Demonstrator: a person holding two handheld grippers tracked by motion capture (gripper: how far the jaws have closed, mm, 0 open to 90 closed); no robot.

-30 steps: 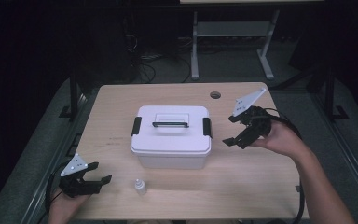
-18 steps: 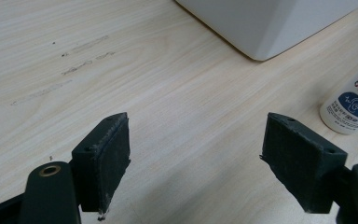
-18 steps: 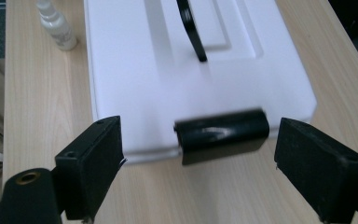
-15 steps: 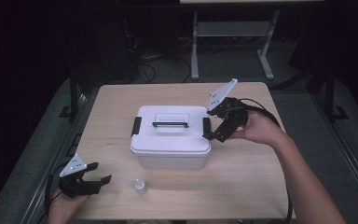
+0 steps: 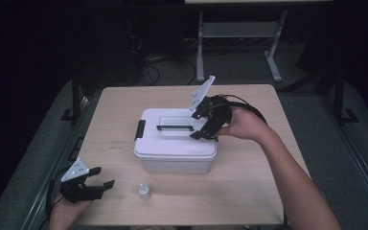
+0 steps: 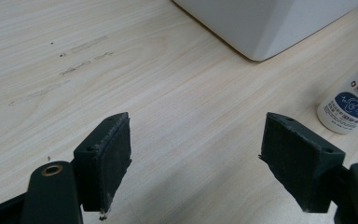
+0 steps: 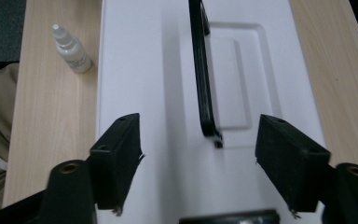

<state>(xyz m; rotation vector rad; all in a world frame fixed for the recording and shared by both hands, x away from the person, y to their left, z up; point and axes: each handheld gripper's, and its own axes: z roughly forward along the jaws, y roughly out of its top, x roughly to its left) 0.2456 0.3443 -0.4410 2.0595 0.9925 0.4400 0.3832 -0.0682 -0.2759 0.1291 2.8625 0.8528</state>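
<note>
Hovering over the white box [image 5: 175, 143], the right gripper [image 5: 202, 125] has its jaws spread. Left gripper [image 5: 101, 182] rests spread-jawed near the small bottle [image 5: 144, 191].

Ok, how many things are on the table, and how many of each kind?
White plastic box with a black handle: 1
Small white dropper bottle: 1
Small dark round thing near the far edge, too small to tell what: 1
Total: 3

Light wood-grain table [image 5: 268, 103] w/ rounded corners stands on grey floor [image 5: 345, 143]; dark, unlit bkgd behind holds a grey metal stand [image 5: 239, 33] and loose cables [image 5: 158, 60] on floor.
</note>
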